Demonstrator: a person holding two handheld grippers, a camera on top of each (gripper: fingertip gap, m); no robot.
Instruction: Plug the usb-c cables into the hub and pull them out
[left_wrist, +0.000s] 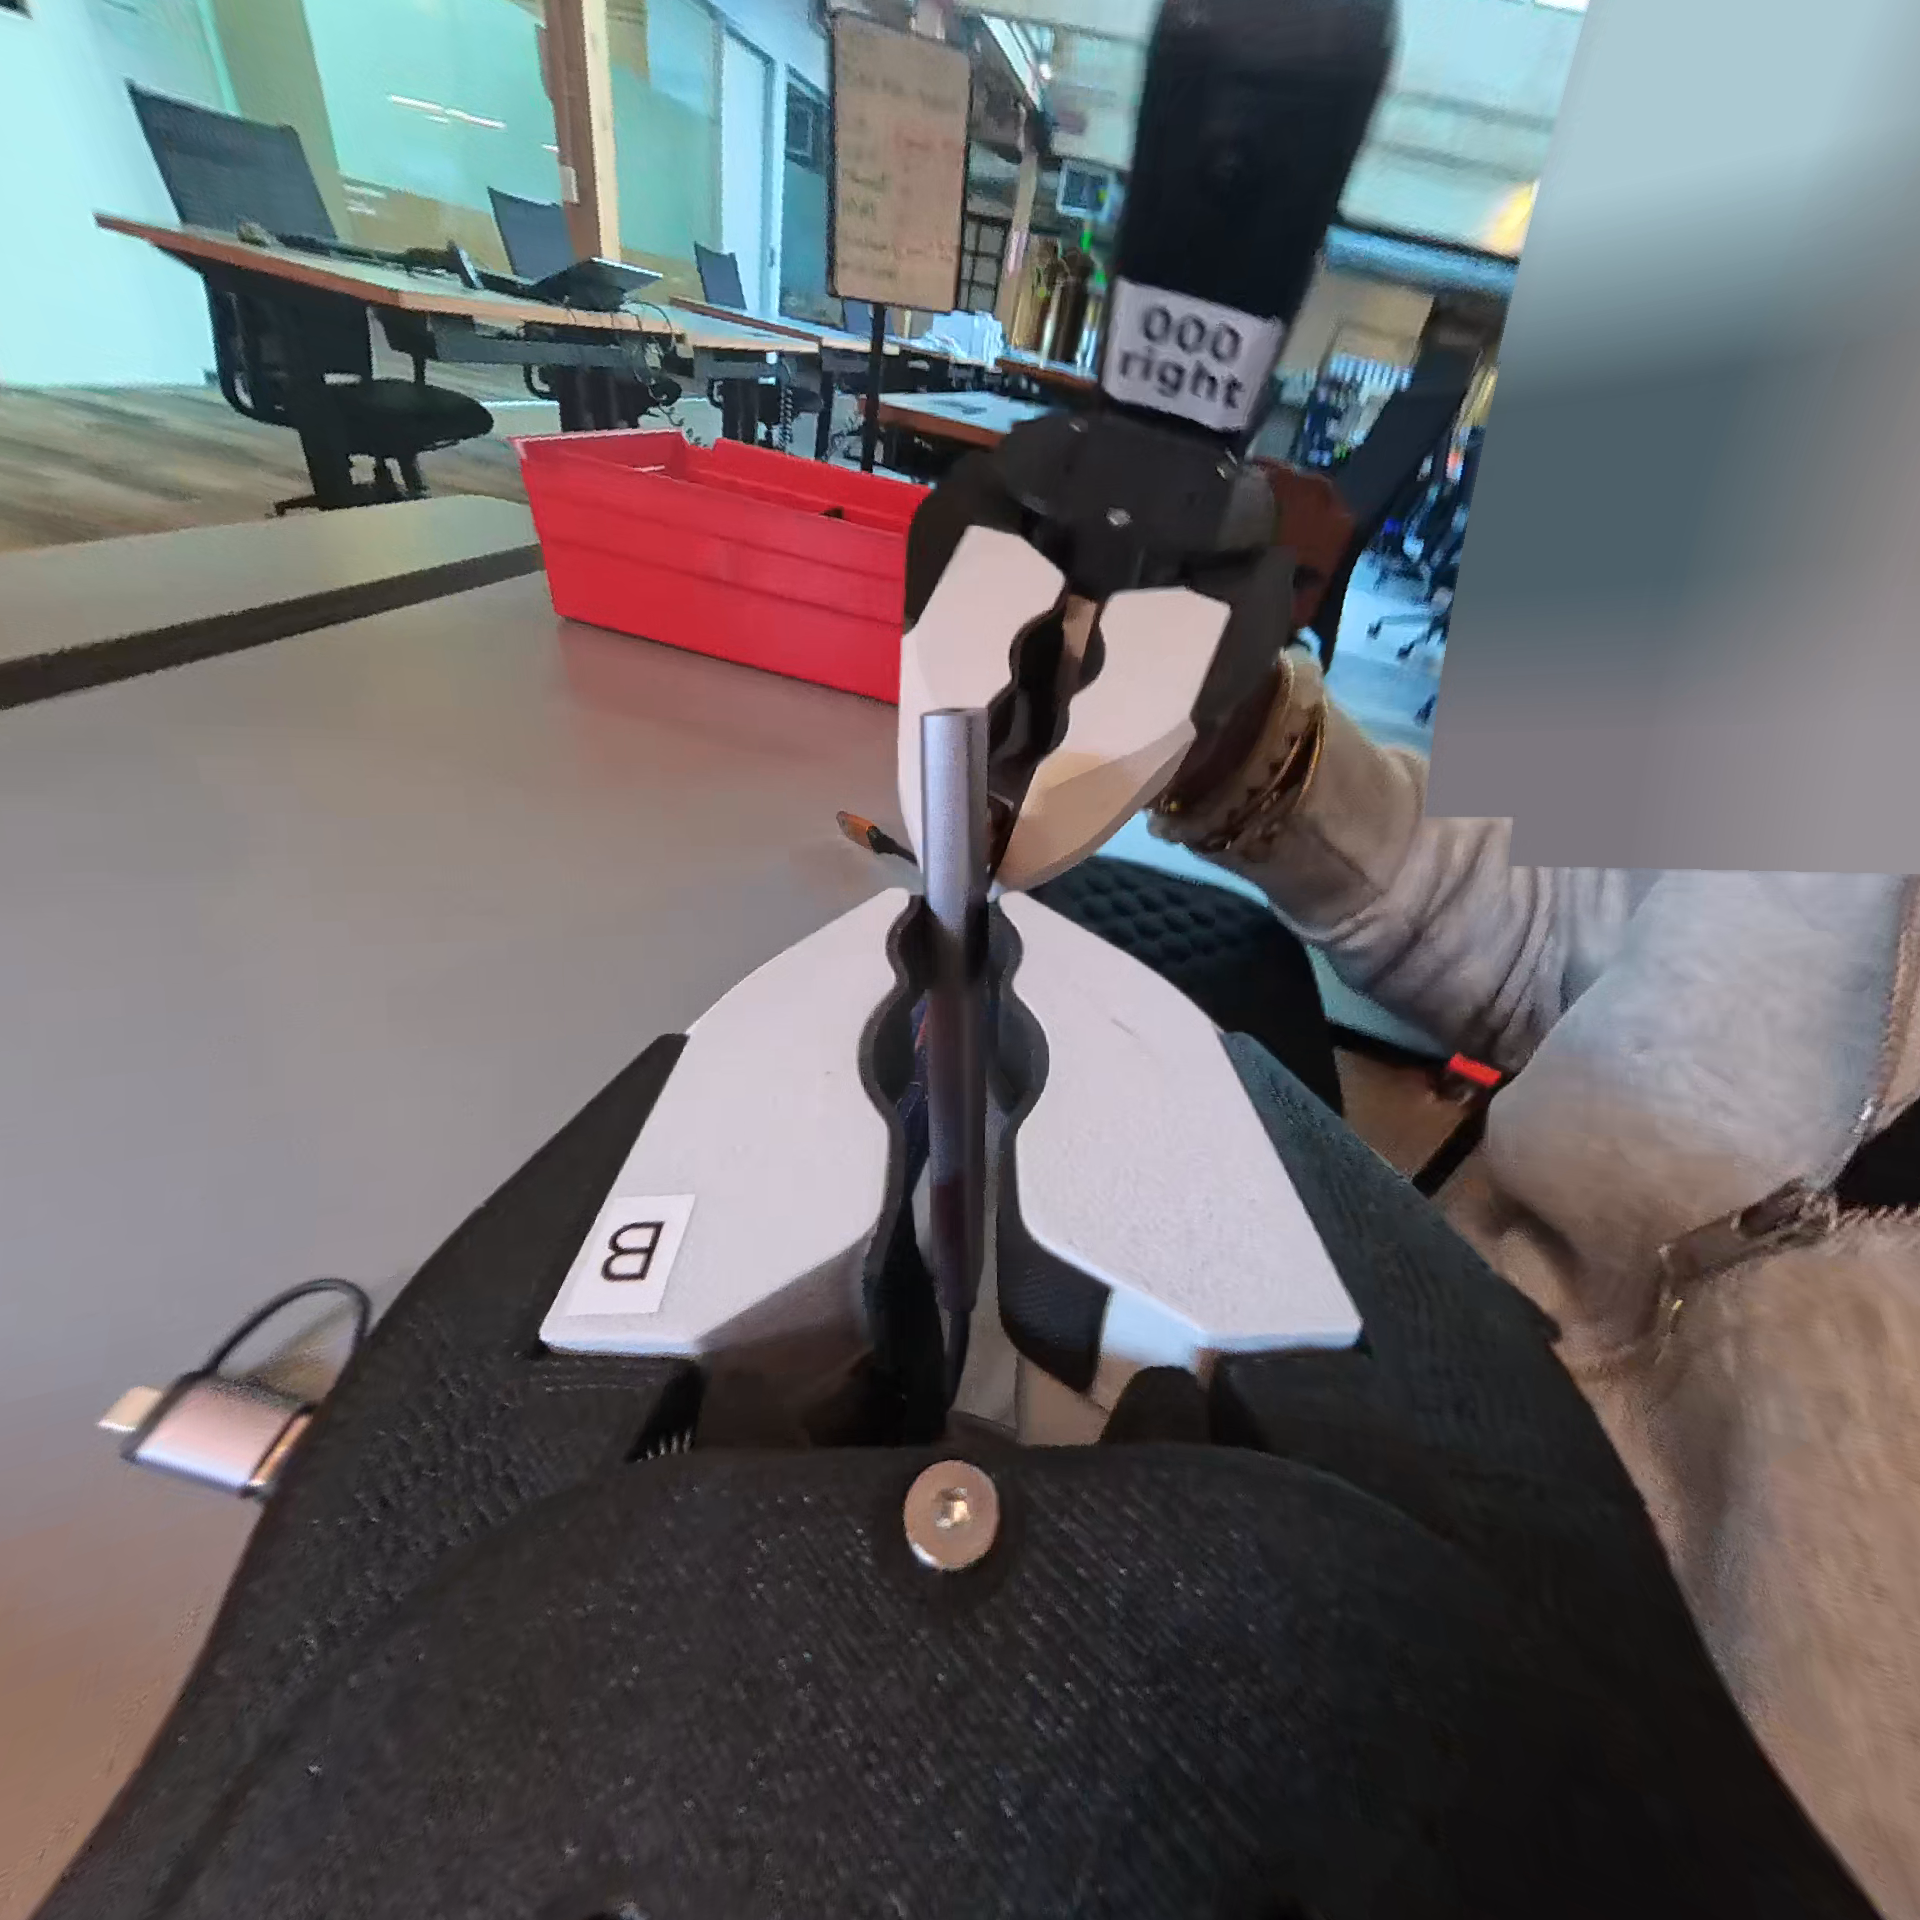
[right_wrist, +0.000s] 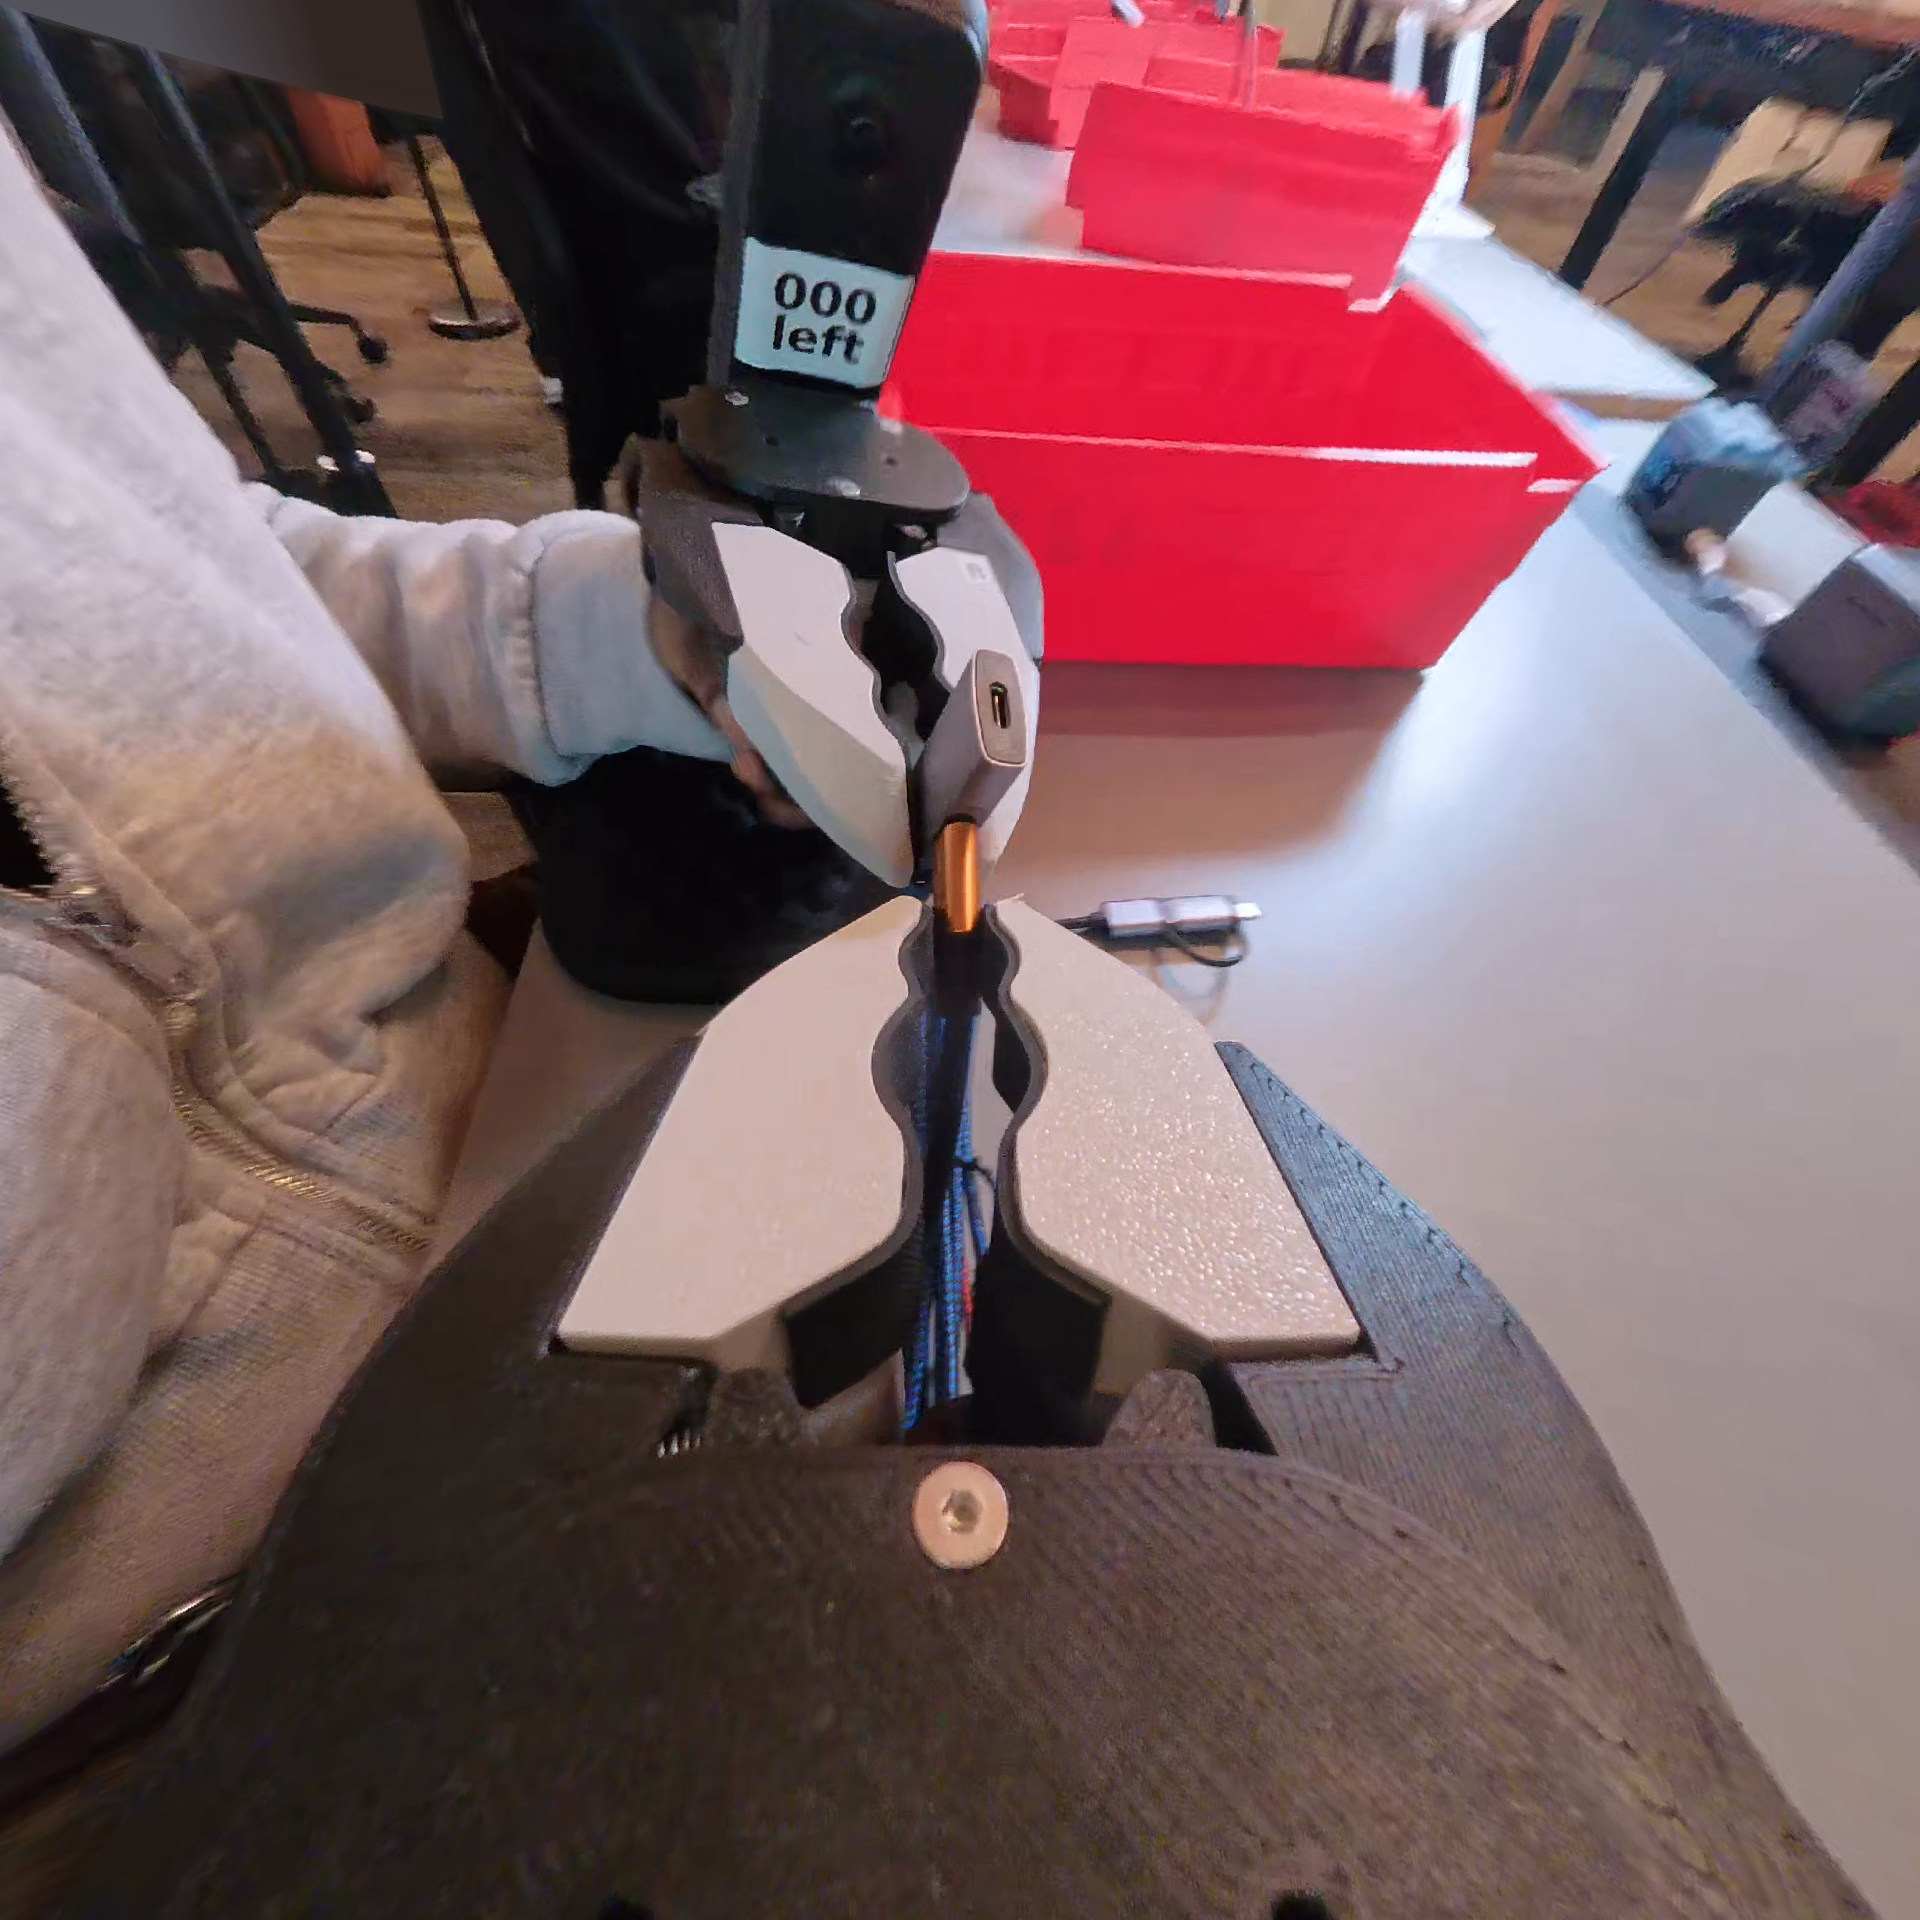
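My left gripper (left_wrist: 956, 904) is shut on a slim grey hub (left_wrist: 954, 831), held edge-up above the table. In the right wrist view the hub (right_wrist: 987, 738) shows a small port on its end face, between the left gripper's fingers (right_wrist: 821, 717). My right gripper (right_wrist: 958, 914) is shut on an orange-sleeved usb-c cable plug (right_wrist: 956, 878) with blue braided cable behind it. The plug's tip meets the hub's lower edge; I cannot tell if it is seated. The right gripper (left_wrist: 1003, 873) faces mine tip to tip.
A red bin (left_wrist: 727, 561) stands on the grey table (left_wrist: 416, 883) behind the grippers, and also shows in the right wrist view (right_wrist: 1195, 499). A small grey adaptor (right_wrist: 1174, 914) with a short black cable lies on the table. Another orange plug tip (left_wrist: 860, 828) shows left of the hub. Dark boxes (right_wrist: 1849, 644) sit far right. Both grippers' tips are close together, under 4 cm apart.
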